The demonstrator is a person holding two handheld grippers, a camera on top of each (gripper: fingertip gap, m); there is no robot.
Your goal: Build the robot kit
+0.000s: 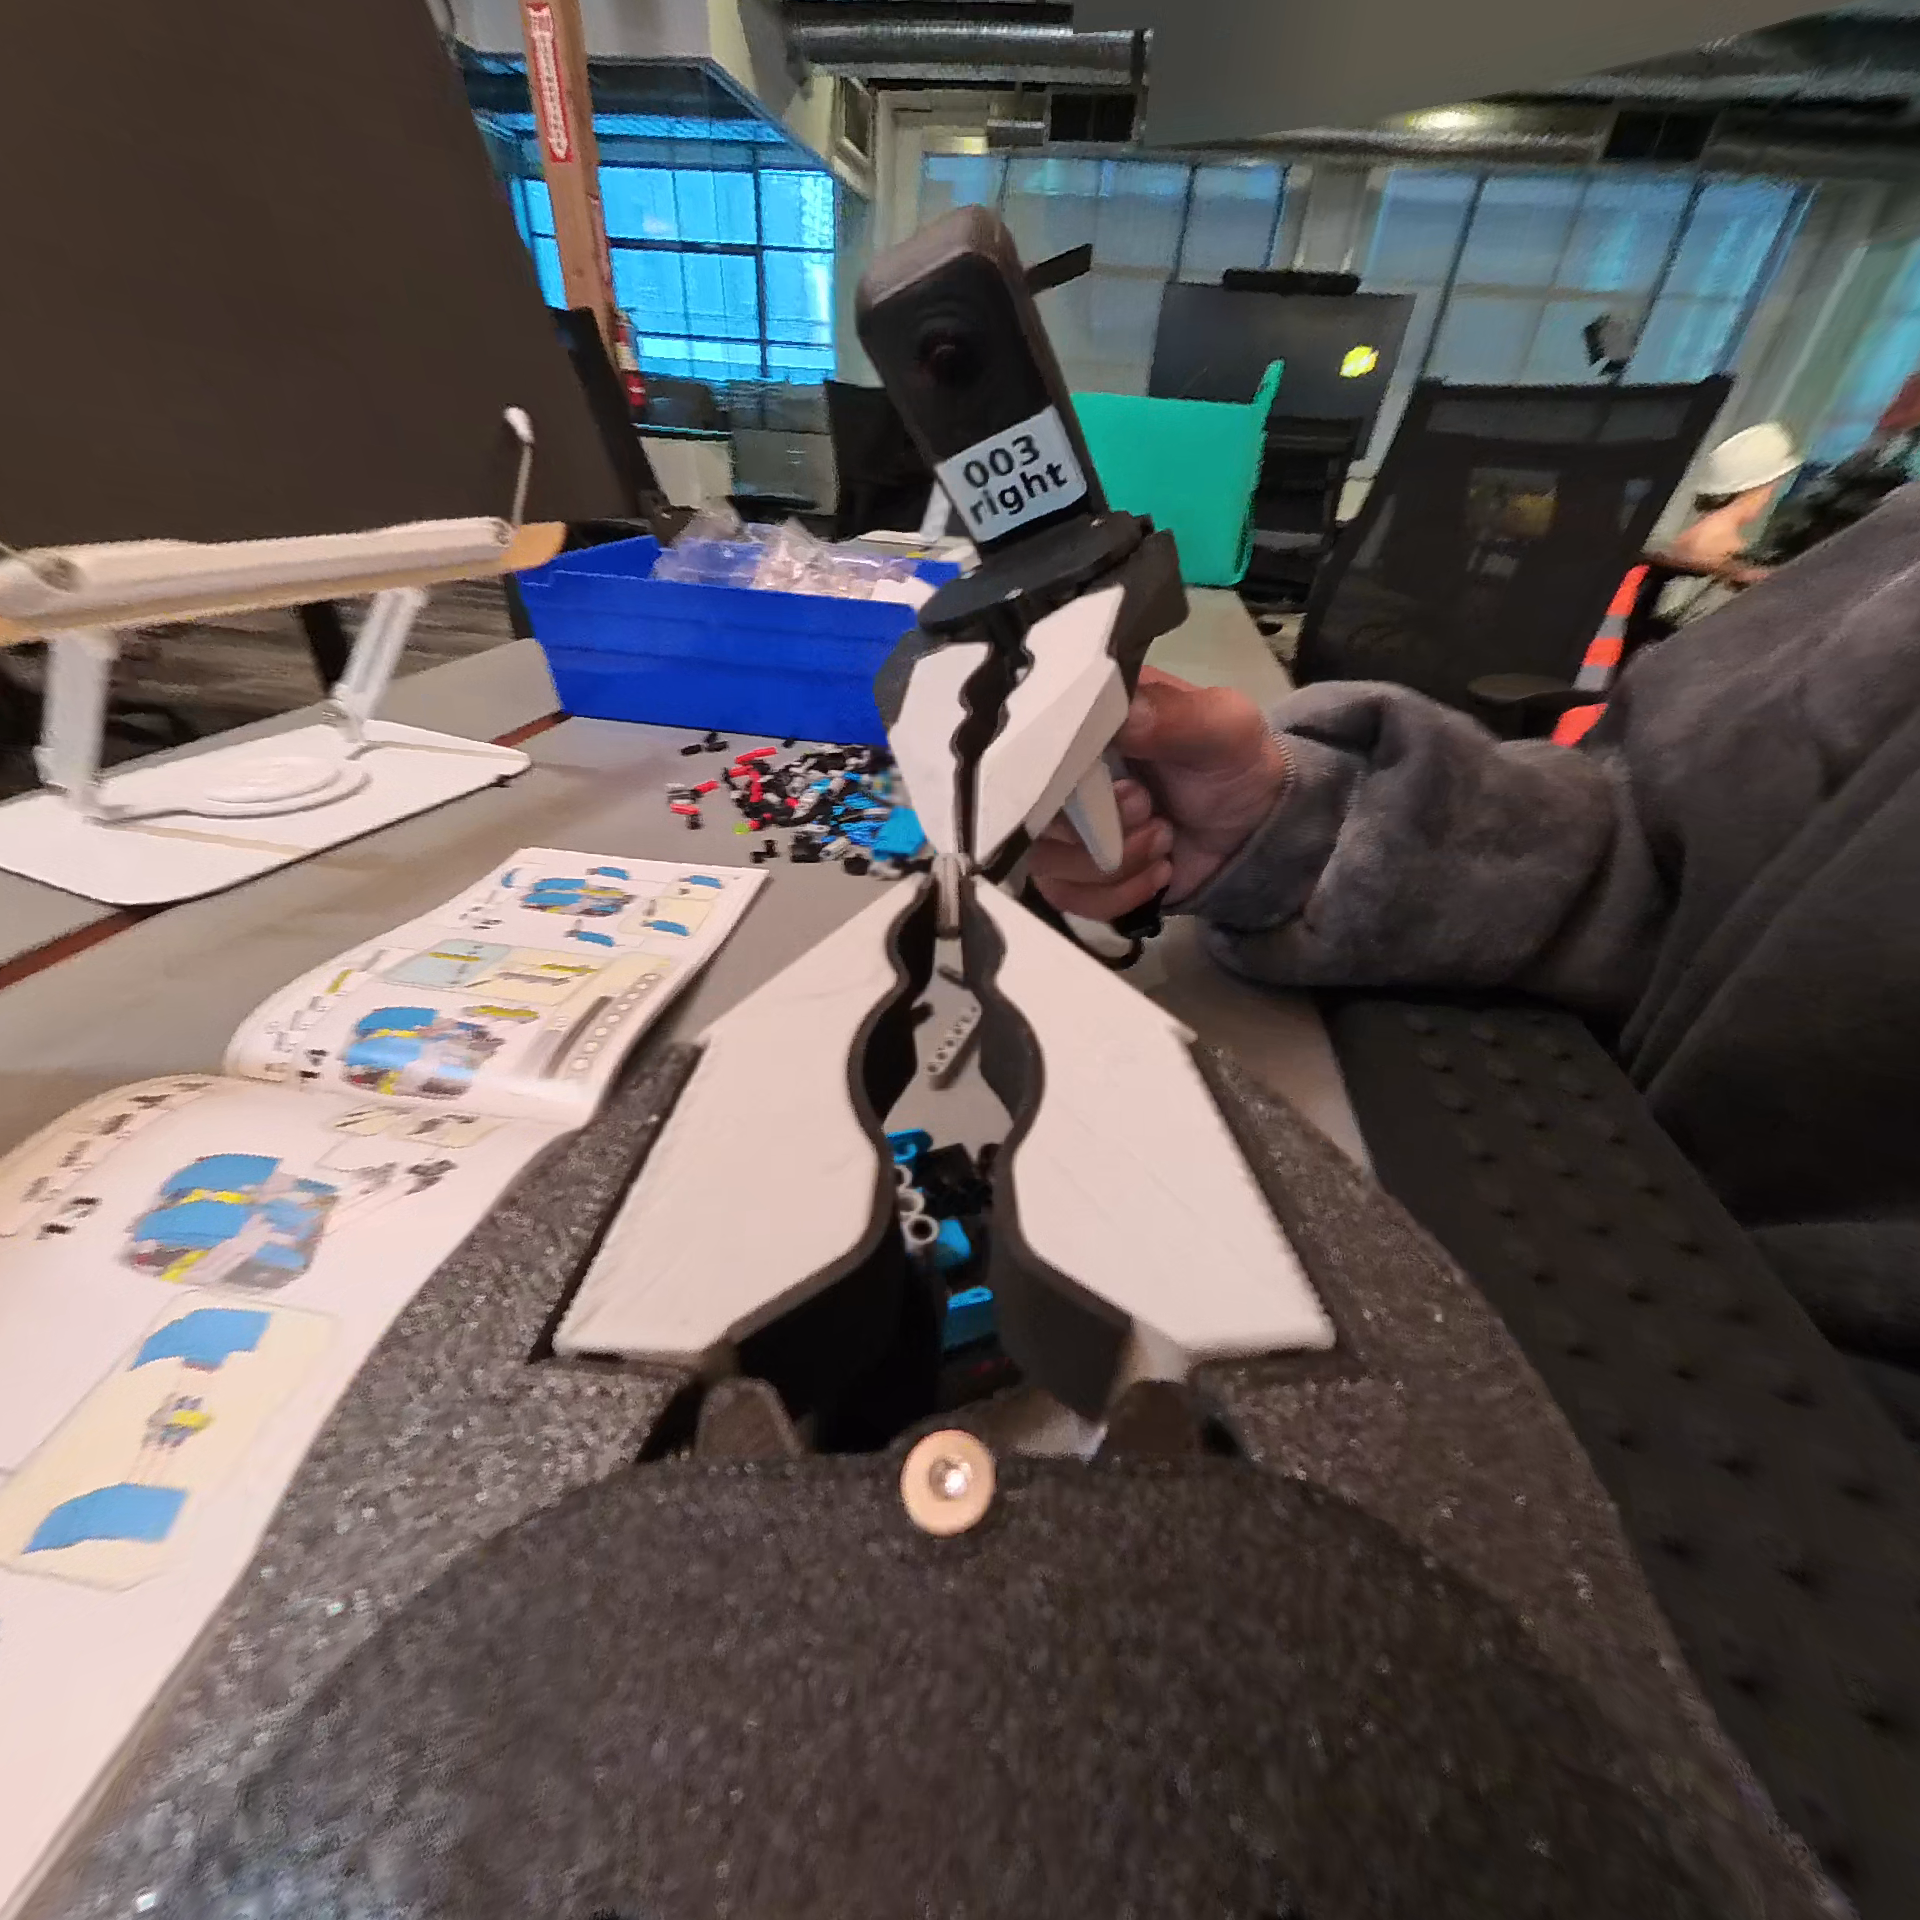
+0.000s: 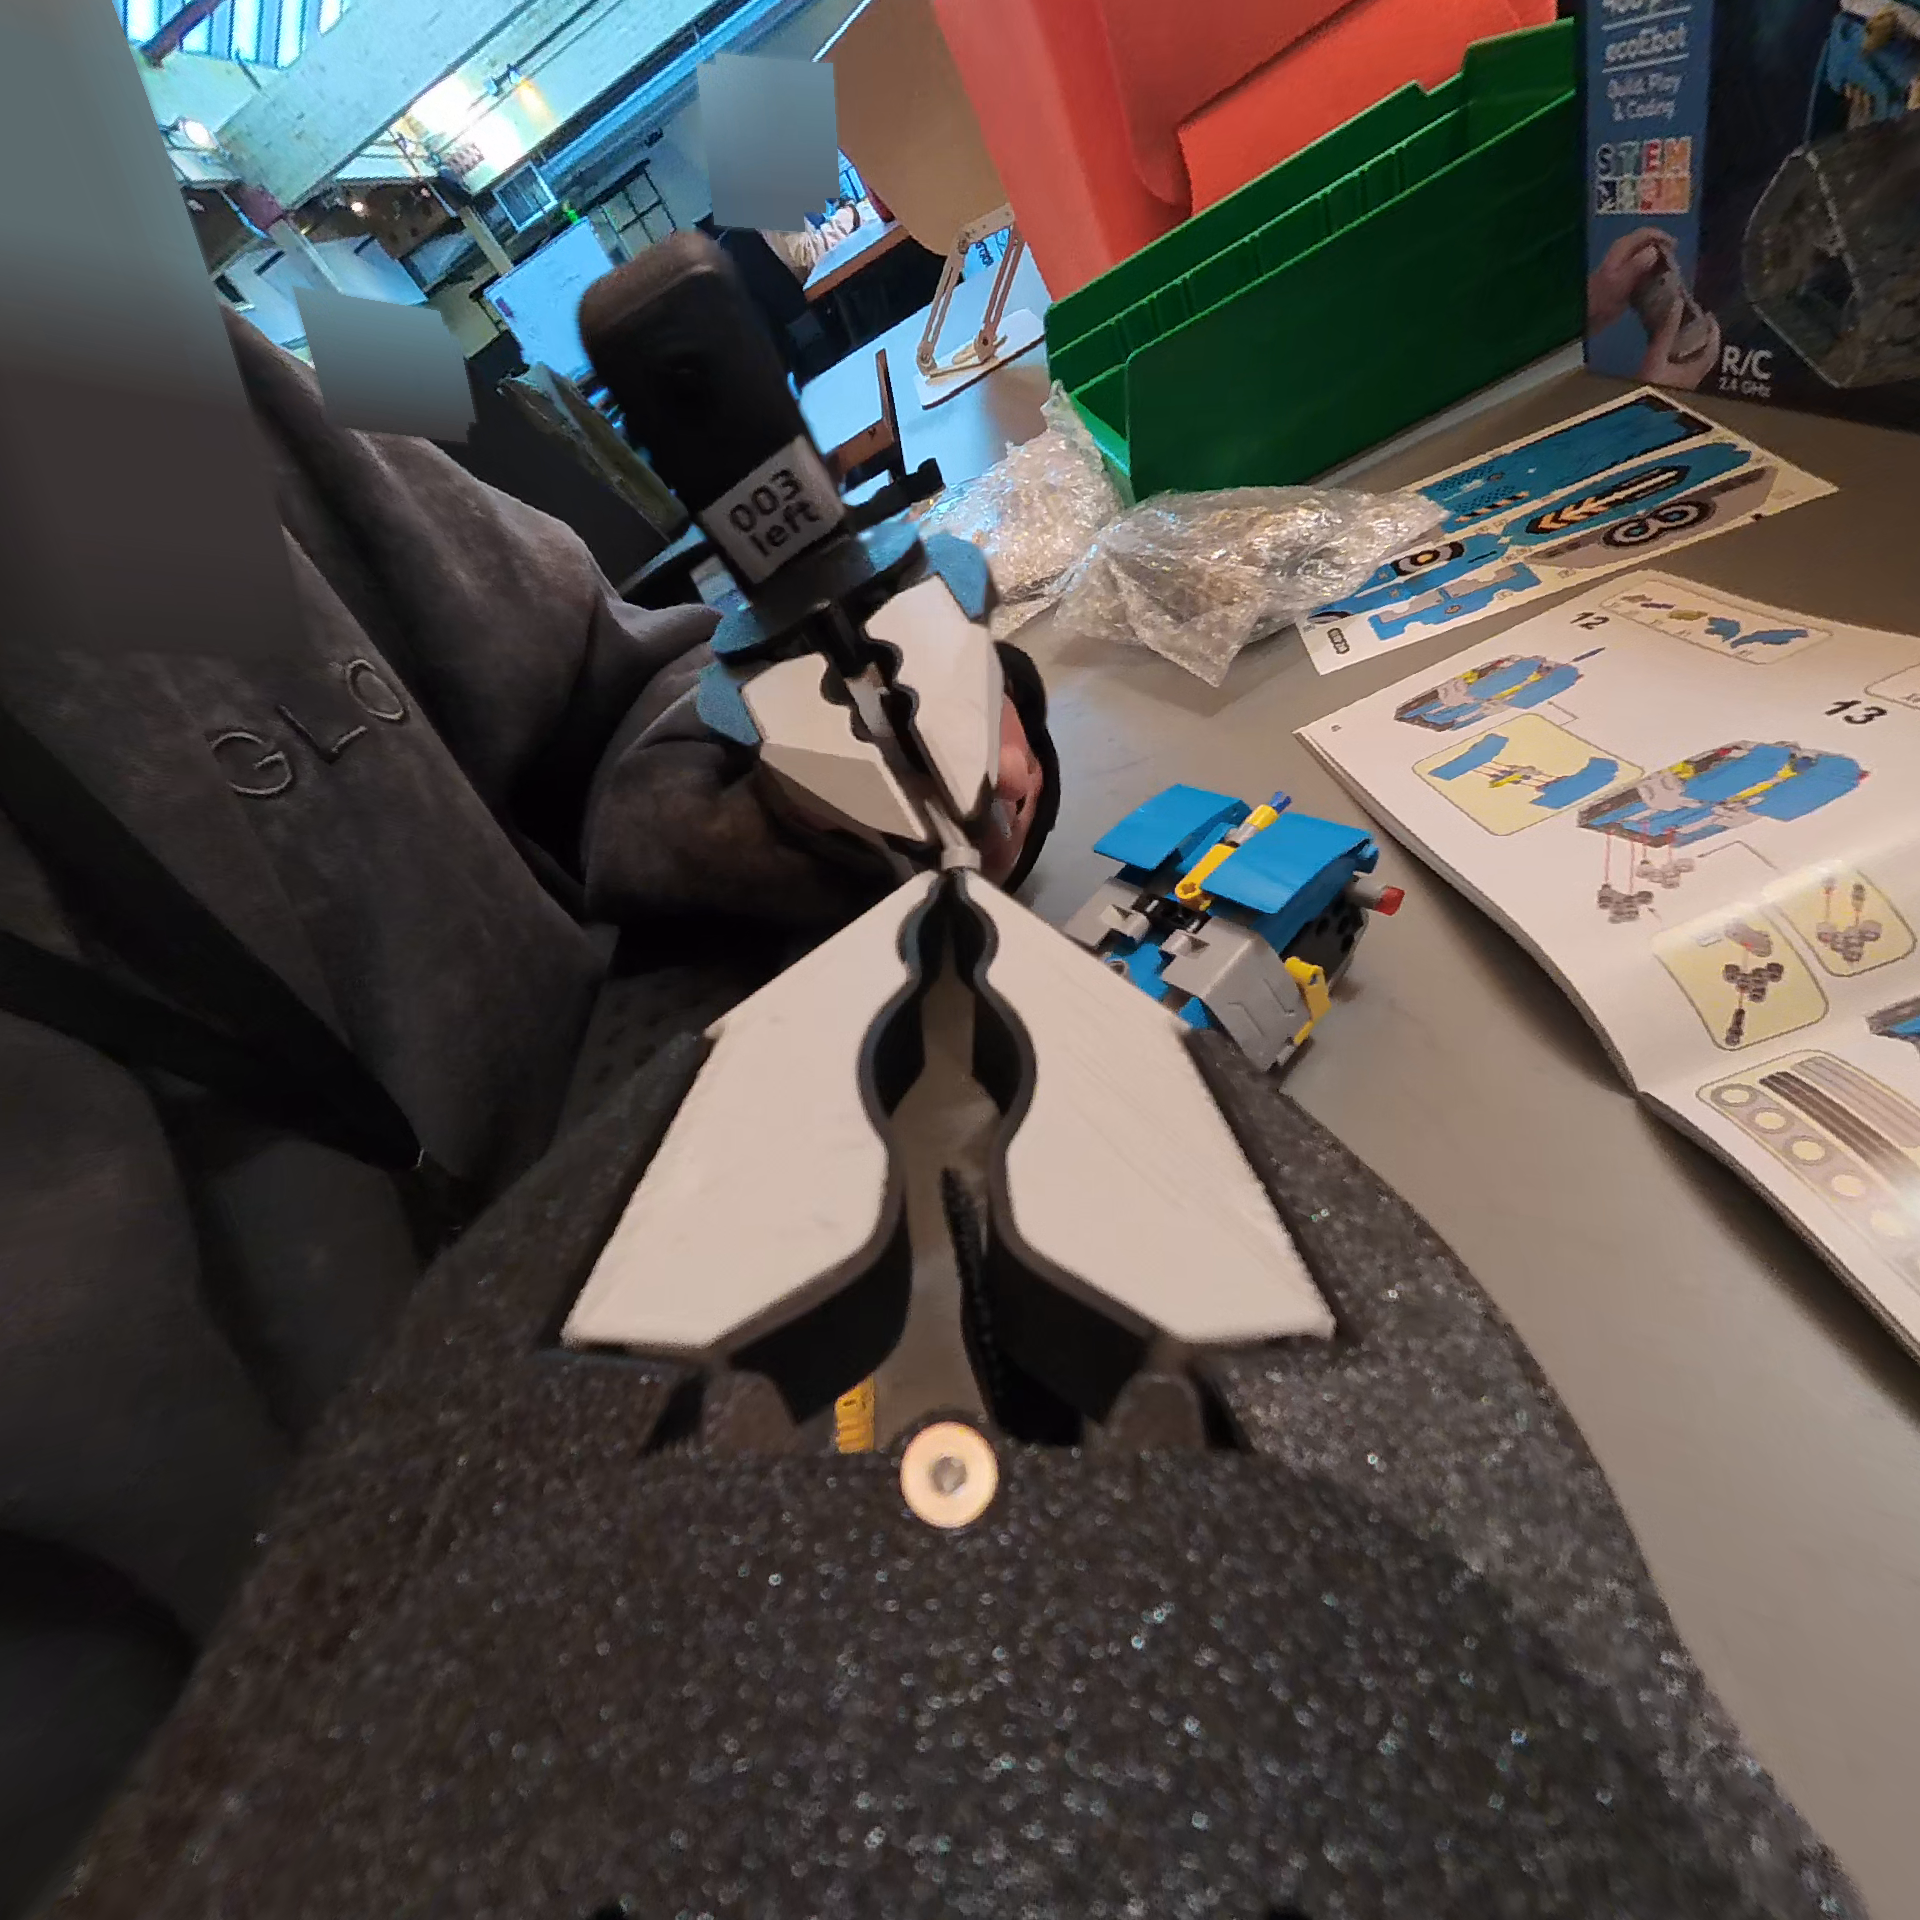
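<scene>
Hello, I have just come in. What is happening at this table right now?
A person holds a gripper in each hand, tip to tip above the grey table. The left gripper and right gripper are both closed on one small grey pin between them. A half-built blue toy vehicle stands beside an open instruction booklet. A pile of loose small parts lies before a blue bin.

Instruction booklet (image 2: 1704, 894) cut off rightward
</scene>
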